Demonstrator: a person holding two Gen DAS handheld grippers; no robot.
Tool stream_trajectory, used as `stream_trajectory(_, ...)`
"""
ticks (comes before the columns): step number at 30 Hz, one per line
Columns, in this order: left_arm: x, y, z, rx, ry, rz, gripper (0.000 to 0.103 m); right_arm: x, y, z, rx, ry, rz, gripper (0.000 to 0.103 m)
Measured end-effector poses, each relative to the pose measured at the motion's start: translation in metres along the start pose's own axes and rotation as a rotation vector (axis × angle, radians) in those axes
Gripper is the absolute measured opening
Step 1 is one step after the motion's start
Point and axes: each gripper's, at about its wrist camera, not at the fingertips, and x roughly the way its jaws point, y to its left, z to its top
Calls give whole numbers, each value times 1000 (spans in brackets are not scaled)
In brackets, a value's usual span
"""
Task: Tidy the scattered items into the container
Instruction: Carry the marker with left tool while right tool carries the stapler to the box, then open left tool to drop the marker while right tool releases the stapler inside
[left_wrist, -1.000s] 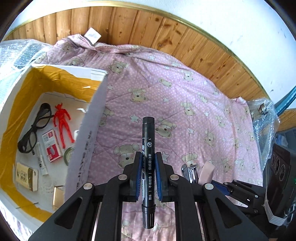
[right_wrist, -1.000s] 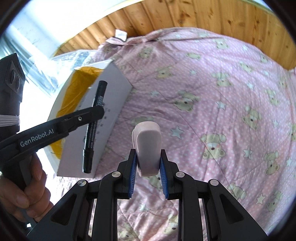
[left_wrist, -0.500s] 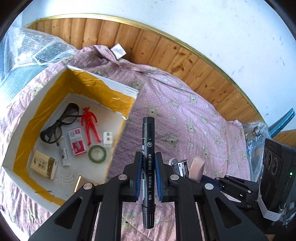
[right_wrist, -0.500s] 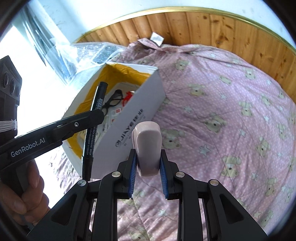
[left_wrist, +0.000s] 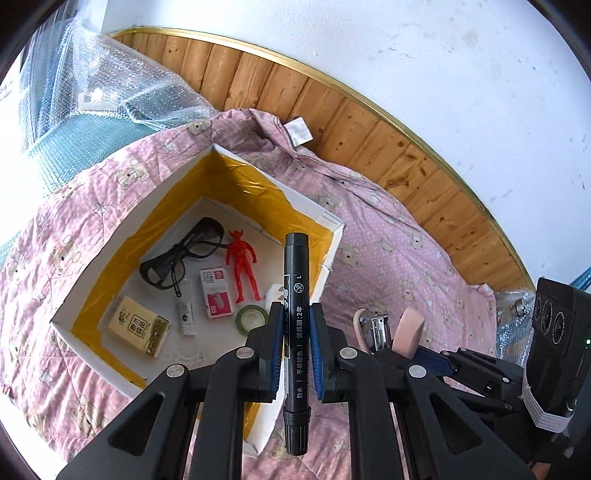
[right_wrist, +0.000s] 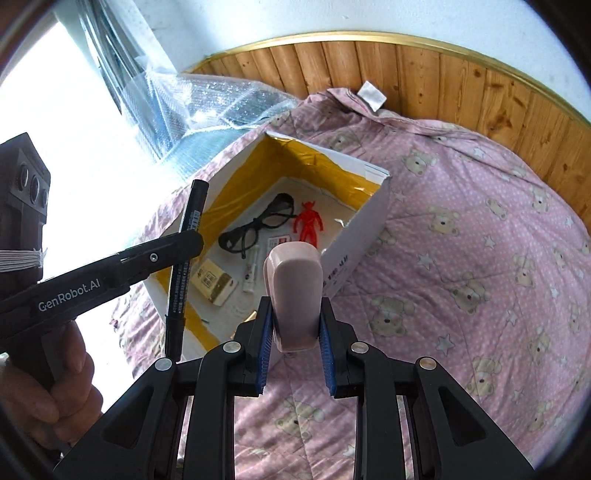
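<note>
My left gripper is shut on a black marker, held upright above the near right corner of the white box lined with yellow tape. My right gripper is shut on a pale pink stapler and hangs over the quilt just short of the box's near wall. In the right wrist view the left gripper and its marker stand over the box's left side. The stapler shows low at the right of the left wrist view.
In the box lie black glasses, a red figure, a staple box, a tissue pack, a green tape roll and a white tube. Pink bear quilt, bubble wrap and wood panelling surround it. A hand holds the left gripper.
Both grippers have risen and swung left toward the box, still holding the marker and the stapler. The box's inside now shows fully in both views.
</note>
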Motion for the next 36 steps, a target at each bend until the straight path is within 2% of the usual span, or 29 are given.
stream_trajectory(12,8,54,12,-103,-6,61,14,27,19,42,-53,7,15,24)
stream_trajectory(23,49,73,11,-127,95,41,14,65,12,83,-55,4,-16,25)
stream_trajectory(24,54,74,11,-131,106,38,15,69,10,87,-52,-7,-30,27)
stream_trajectory(26,64,82,9,-169,131,52,29,77,4,95,-43,-32,-62,37)
stream_trajectory(27,68,86,9,-188,143,60,43,82,-1,97,-30,-26,-75,47)
stream_trajectory(31,70,99,9,-215,151,101,45,89,-13,99,2,-4,-63,47)
stream_trajectory(36,58,110,13,-209,128,146,45,92,-22,85,33,38,-55,47)
